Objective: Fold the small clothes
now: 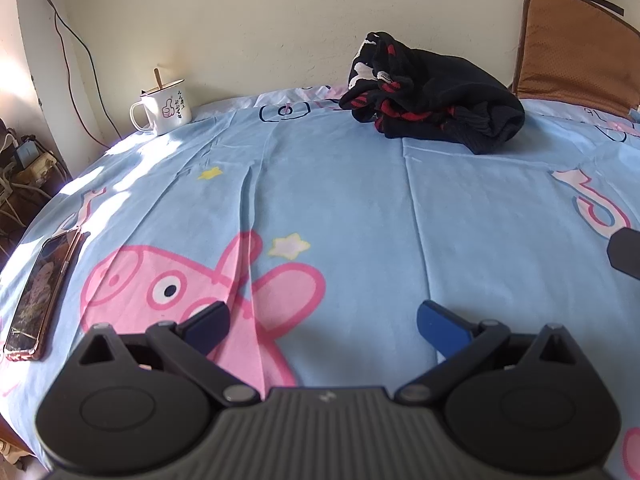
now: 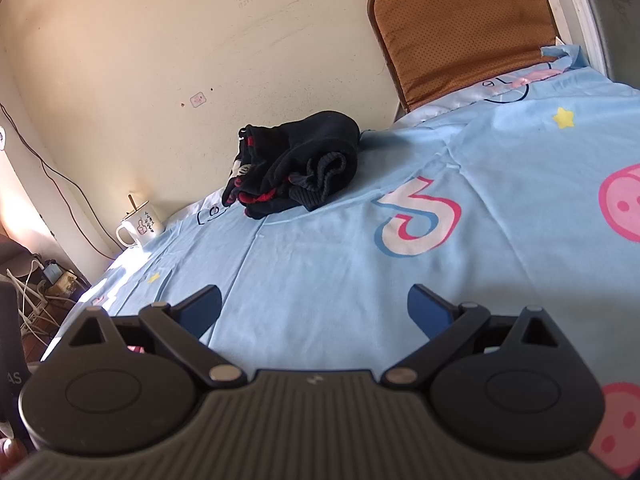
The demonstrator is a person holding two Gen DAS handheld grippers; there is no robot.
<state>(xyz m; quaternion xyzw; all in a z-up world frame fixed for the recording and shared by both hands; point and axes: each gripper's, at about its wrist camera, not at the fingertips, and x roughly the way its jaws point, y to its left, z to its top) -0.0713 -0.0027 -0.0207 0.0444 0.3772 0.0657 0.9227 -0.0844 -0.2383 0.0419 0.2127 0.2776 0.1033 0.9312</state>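
**Left wrist view: black garment bunched by the wall**

The black garment (image 1: 432, 92) sits crumpled at the far side of the sheet (image 1: 360, 208). Left gripper (image 1: 323, 326) and right gripper (image 2: 314, 312) gape wide, holding nothing. A tidy fold likely needs it spread flat.

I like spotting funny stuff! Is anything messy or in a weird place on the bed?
Yes. The black and red garment lies crumpled in a heap near the wall, not folded. A white mug with a stick in it stands at the sheet's far corner, and a phone lies right at the bed's edge.
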